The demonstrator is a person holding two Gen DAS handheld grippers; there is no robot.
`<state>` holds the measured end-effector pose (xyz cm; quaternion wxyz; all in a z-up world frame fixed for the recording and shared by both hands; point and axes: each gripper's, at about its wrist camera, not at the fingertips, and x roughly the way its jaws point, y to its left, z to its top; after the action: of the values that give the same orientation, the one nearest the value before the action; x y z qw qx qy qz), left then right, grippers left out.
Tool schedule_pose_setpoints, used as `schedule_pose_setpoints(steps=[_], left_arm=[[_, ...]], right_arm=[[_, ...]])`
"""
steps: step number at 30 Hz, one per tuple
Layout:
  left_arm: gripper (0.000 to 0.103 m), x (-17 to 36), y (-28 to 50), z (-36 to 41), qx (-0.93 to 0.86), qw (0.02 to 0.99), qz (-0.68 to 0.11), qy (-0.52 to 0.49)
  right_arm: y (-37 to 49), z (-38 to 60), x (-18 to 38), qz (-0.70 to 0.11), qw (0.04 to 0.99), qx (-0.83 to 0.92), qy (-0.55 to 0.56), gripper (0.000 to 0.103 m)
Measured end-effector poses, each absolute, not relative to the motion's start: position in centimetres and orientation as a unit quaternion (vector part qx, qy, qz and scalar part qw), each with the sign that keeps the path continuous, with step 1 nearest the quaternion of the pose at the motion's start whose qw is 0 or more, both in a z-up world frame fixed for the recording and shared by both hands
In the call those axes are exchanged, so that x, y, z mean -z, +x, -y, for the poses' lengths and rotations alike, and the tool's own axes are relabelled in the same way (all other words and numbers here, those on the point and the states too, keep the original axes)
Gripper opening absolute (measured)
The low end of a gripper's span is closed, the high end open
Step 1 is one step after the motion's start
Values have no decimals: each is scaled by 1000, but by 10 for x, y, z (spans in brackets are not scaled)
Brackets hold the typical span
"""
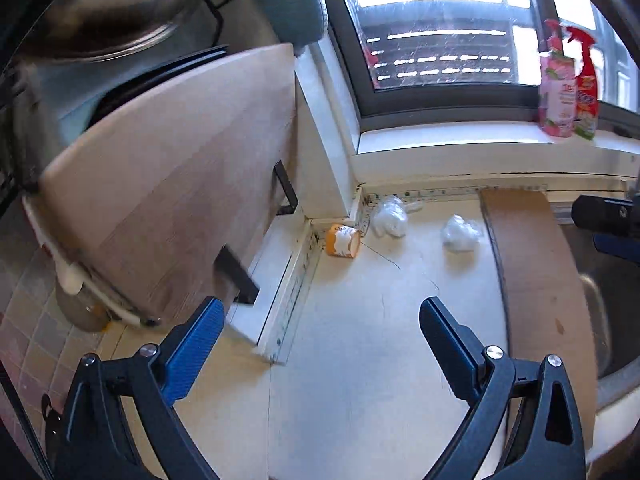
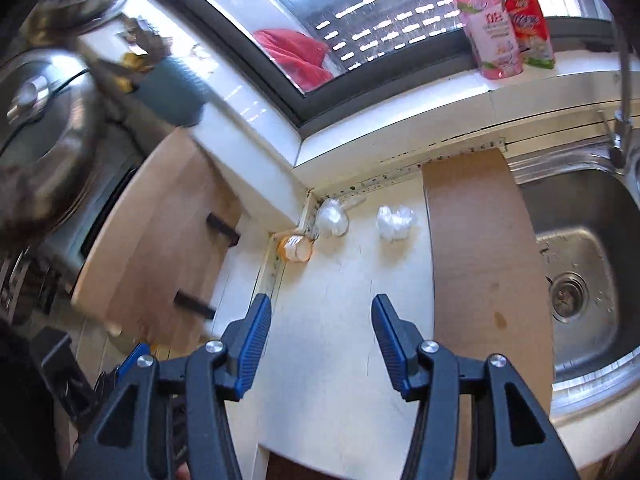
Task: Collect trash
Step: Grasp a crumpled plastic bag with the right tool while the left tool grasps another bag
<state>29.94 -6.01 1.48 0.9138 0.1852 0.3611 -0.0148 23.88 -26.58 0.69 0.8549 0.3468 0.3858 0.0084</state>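
Trash sits at the back of the counter (image 2: 340, 360), against the wall below the window. An orange cup (image 2: 295, 249) lies on its side in the corner, mouth toward the cameras, touching or just beside the corner trim; it looks dropped rather than set down. Beside it is a crumpled plastic wad (image 2: 332, 218), and a second wad (image 2: 396, 222) lies a little apart, near the wooden board (image 2: 480, 260) that borders the sink (image 2: 580, 260). All three lie loose on the bare surface, none stacked or contained.

The right gripper (image 2: 322, 322) points down toward the open stretch between cup and second wad. Its jaws stand moderately apart and hold nothing. The left gripper (image 1: 322, 322) is spread wider, also empty, aimed at the same area from further left.

Both remain well short of the trash. Judgement: approach phase, nothing collected. No bin is visible in either view.

Two spray bottles (image 2: 504, 32) stand upright on the sill, evidently stored, not trash.
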Motion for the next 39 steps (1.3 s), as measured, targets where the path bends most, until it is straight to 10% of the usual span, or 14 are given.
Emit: schedule_pose_setpoints(steps=[18,33,39], left_arm=[[92,87,497,139,29,868,-448,209],[90,125,563,149,49,854,-498,145],[75,155,586,157,53,835,-533,129]], right_arm=[[432,315,187,-509,775,-9,376,53],[412,322,147,-435,829,-10,352,33],[385,342,140,-415,835,52,358,33]])
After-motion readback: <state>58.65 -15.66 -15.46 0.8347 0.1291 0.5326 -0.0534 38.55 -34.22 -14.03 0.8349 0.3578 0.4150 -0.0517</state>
